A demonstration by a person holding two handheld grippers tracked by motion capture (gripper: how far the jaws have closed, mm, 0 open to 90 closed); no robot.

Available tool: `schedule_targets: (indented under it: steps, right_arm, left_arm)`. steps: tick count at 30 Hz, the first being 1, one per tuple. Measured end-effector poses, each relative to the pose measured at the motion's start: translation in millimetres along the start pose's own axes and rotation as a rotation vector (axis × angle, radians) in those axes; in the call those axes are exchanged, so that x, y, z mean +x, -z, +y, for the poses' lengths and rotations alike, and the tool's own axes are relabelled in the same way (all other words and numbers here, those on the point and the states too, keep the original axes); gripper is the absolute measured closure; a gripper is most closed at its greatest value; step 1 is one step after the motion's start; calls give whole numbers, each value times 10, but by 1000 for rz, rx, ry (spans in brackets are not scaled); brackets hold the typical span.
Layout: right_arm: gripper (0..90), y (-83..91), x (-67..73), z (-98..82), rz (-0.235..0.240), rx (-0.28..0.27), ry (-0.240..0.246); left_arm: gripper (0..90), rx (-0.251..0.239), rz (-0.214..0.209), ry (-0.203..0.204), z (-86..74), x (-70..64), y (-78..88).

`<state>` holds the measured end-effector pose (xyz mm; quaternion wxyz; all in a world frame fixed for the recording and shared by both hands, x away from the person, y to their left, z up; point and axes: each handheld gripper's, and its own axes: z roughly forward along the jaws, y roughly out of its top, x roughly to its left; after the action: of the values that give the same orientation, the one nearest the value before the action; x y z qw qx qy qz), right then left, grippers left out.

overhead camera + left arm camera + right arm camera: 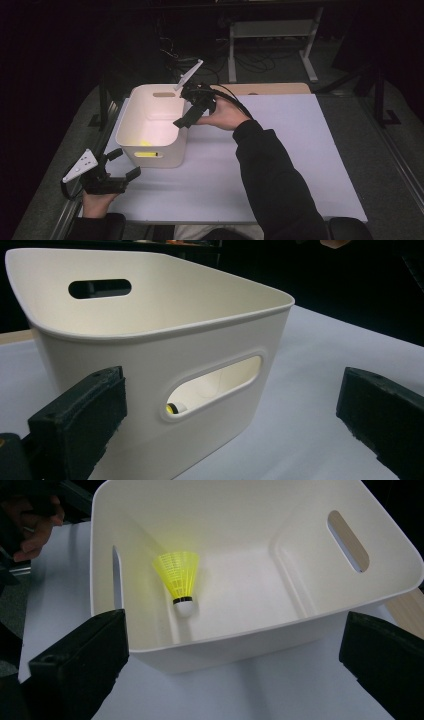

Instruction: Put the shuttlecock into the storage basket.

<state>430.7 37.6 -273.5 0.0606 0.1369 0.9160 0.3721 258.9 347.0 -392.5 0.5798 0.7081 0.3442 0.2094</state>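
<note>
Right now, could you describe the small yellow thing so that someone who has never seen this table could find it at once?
Find the white bin on the left part of the pale table. On its floor, by the wall with the near handle slot, lies a shuttlecock. Its yellow mesh skirt, black band and white cap set it apart, and nothing else lies in the bin.

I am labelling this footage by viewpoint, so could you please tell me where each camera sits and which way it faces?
High view: above the table's near edge, facing forward and down on the white plastic bin; both forearms, left gripper, right gripper.
Left gripper view: low, level toward the bin's handle slot; its own open jaws.
Right gripper view: above the rim, down on the yellow shuttlecock; open jaws.
All share the bin.
</note>
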Motion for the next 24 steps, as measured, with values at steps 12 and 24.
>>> schedule_targets:
  steps: [12,24]
  right_arm:
    - [0,107,-5,-146,-19,-15,-10]
    - [0,258,-47,-321,-46,-38,-35]
  left_arm:
    - [0,0,-2,-1,2,5,-10]
    - [0,4,2,1,2,5,-15]
